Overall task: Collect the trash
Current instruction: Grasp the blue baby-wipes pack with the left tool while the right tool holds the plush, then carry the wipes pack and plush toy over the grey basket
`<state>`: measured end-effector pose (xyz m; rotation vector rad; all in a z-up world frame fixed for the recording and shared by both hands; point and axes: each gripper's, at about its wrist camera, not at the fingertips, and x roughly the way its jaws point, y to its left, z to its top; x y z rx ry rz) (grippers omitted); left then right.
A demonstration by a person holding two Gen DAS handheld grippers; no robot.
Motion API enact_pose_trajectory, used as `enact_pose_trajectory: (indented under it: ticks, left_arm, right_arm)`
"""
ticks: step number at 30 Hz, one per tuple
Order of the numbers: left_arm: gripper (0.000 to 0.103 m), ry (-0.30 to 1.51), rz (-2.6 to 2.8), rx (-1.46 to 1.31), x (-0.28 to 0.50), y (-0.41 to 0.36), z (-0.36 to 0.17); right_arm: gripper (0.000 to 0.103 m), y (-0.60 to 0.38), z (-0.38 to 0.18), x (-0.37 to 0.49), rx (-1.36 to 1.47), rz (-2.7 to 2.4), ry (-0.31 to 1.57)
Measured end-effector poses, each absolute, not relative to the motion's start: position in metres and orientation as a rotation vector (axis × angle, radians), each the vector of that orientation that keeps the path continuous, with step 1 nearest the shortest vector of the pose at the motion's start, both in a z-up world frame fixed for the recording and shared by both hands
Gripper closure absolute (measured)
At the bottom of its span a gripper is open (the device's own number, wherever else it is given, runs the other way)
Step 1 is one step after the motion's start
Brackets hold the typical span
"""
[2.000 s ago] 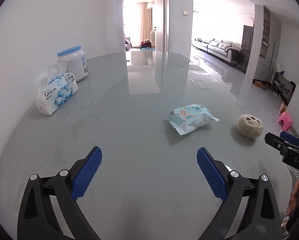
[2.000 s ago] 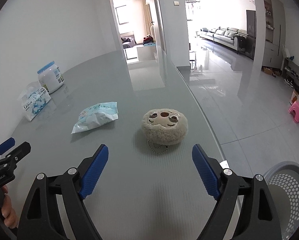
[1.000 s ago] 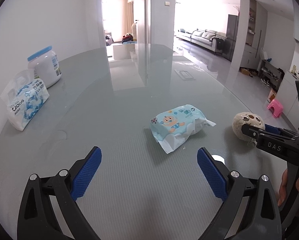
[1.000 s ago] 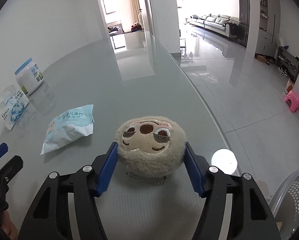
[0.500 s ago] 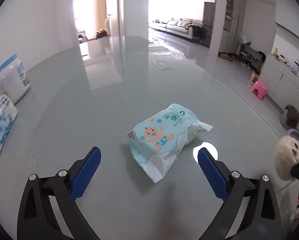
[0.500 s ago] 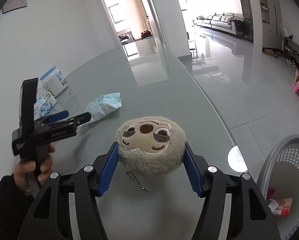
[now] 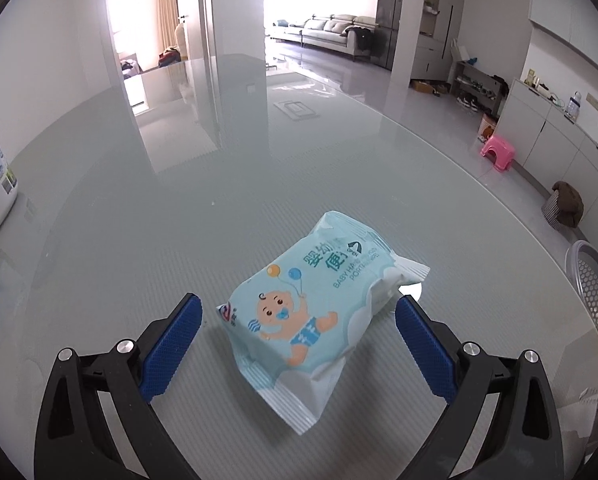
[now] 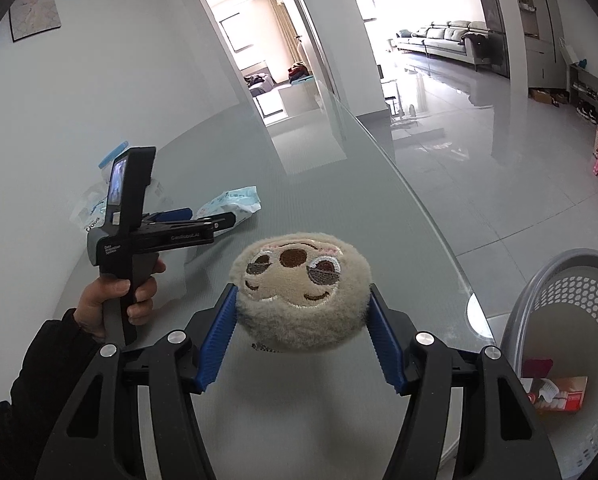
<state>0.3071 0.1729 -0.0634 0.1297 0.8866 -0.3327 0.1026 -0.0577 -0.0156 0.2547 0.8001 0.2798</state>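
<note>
Right hand-held gripper (image 8: 302, 330) clamped on plush toy (image 8: 302, 294), lifted over tabletop (image 8: 339, 184) edge beside basket (image 8: 539, 292). Left hand-held gripper (image 7: 298, 336) spread wide, straddling wipes pack (image 7: 319, 308) on tabletop. Risk: slippery film pack could skid if squeezed off-centre; toy could miss basket rim.

wipes pack (image 7: 319, 312): light blue, white ends, cartoon baby print
plush (image 8: 302, 289): beige, brown embroidered face
basket (image 8: 539, 304): grey, hex holes
gripper pads (image 7: 171, 344): blue, knurled

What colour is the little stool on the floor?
The stool is pink, clearest in the left wrist view.
</note>
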Motion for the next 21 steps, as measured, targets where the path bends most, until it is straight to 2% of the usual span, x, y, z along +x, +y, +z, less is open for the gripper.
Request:
enact_pose_trajectory:
  ticks: [3, 5, 6, 10, 21]
  left_arm:
    - [0.008, 0.898, -0.350, 0.146, 0.312, 0.165, -0.067]
    - [0.014, 0.894, -0.347, 0.160, 0.311, 0.162, -0.067]
    - [0.025, 0.894, -0.356, 0.162, 0.312, 0.161, -0.066]
    - [0.035, 0.870, -0.372, 0.173, 0.302, 0.157, -0.065]
    - [0.037, 0.835, -0.323, 0.107, 0.251, 0.149, -0.056]
  right_arm:
    - [0.042, -0.054, -0.014, 0.099, 0.246, 0.293, 0.798]
    - [0.042, -0.056, -0.013, 0.098, 0.250, 0.294, 0.801]
    - [0.042, -0.056, -0.013, 0.098, 0.253, 0.293, 0.803]
    - [0.042, -0.057, -0.015, 0.094, 0.254, 0.284, 0.807]
    - [0.042, -0.063, -0.011, 0.092, 0.276, 0.273, 0.792]
